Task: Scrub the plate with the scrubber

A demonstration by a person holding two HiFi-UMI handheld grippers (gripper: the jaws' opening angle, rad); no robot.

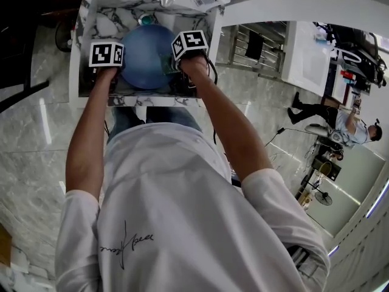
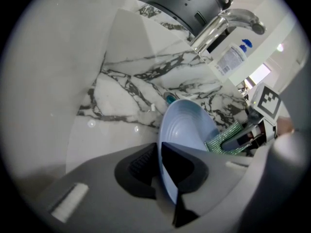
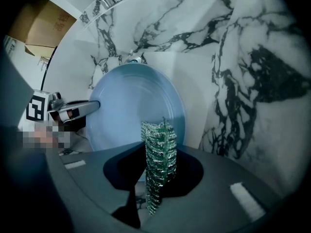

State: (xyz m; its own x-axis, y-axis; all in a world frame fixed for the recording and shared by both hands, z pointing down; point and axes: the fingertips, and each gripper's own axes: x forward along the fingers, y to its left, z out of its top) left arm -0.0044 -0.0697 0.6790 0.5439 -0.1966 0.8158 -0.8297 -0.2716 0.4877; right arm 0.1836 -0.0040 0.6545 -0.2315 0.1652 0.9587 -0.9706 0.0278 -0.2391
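The left tool point(image 2: 160, 174) is pinched narrow on the rim of the blue plate point(image 2: 187, 125), holding it on edge in the marble sink point(image 2: 126, 81). The right tool point(image 3: 158, 174) is clamped on the green scrubber point(image 3: 159, 147), whose tip meets the plate's face near its right rim. Beyond, a small teal fitting point(image 2: 170, 98) is half hidden by the plate, and the faucet point(image 2: 228, 23) is cut off.
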